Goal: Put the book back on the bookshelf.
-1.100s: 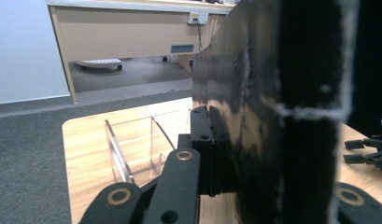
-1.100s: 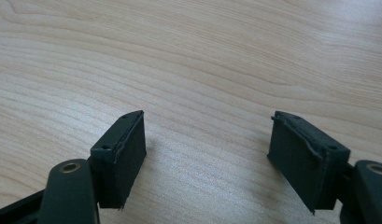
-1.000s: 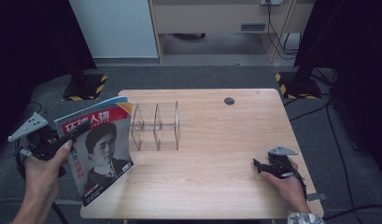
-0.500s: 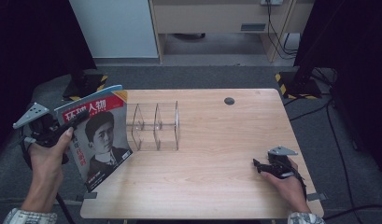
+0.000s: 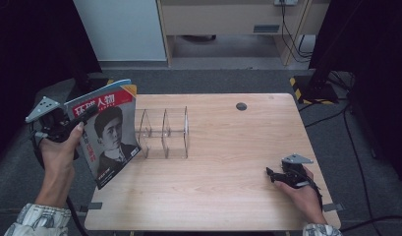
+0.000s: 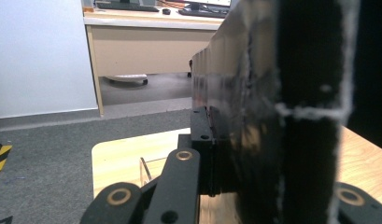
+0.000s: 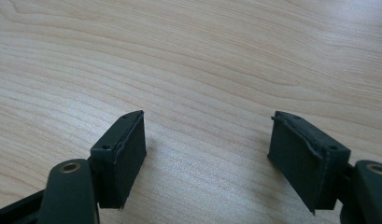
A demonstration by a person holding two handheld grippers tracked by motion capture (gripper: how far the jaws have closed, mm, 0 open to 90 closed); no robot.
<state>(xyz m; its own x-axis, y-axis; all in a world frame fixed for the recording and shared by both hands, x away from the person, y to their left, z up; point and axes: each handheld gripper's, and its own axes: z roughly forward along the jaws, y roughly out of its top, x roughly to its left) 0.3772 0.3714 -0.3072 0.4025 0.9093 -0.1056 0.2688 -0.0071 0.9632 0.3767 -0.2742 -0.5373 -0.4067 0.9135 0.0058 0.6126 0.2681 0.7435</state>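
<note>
A magazine (image 5: 107, 130) with a red masthead and a portrait cover stands nearly upright over the table's left edge. My left gripper (image 5: 86, 115) is shut on its upper left edge, with a hand behind it. In the left gripper view the magazine (image 6: 240, 93) shows edge-on, dark and glossy, pinched by the left gripper (image 6: 244, 154). A clear acrylic rack (image 5: 164, 132) with upright dividers stands just right of the magazine. My right gripper (image 5: 274, 176) rests open on the table at the front right. Its jaws, in the right gripper view, stand wide apart as the right gripper (image 7: 207, 149) lies over bare wood.
The wooden table (image 5: 228, 196) has a small black round cap (image 5: 241, 106) near its far edge. A corner of the clear rack (image 6: 144, 168) shows in the left gripper view. Grey carpet, a white panel (image 5: 120, 29) and a desk lie beyond the table.
The left gripper has raised the magazine and carried it farther from the person, closer to the rack and more upright. The right gripper has not moved.
</note>
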